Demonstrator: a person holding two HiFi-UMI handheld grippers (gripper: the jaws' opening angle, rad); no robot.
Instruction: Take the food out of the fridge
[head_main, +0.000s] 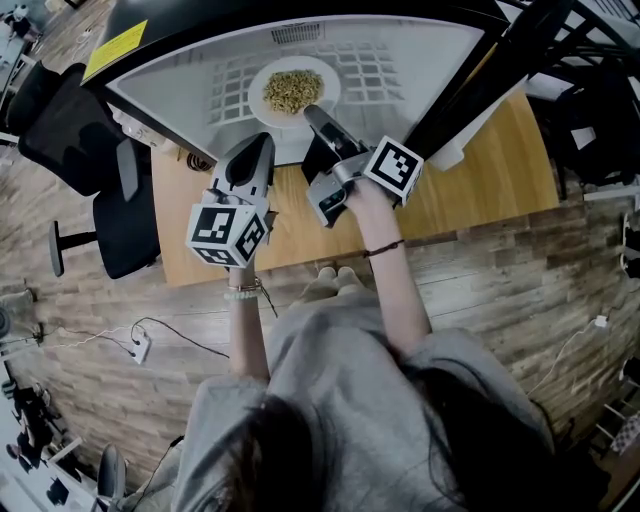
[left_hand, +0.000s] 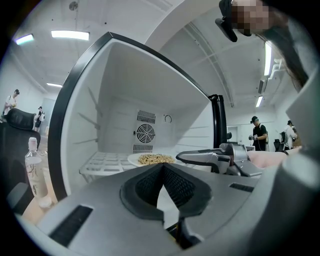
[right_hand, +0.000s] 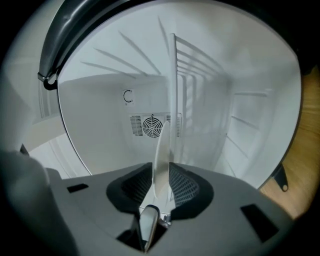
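Two grippers at the open fridge (head_main: 400, 60). Head view: plate (head_main: 262, 110) of food (head_main: 292, 90) sits on the wire shelf (head_main: 225, 85) inside. Right gripper (head_main: 318, 113) is at the plate's near rim, left gripper (head_main: 256, 148) just beside it. Wooden table (head_main: 480, 170) below, black chair (head_main: 60, 120) off left.

Left gripper view: jaws closed, nothing between them. Plate ahead, bottle (left_hand: 34, 170) beside the fridge.

Right gripper view: jaws clamped on the plate rim, seen edge-on. Fan grille (right_hand: 151, 126) behind.
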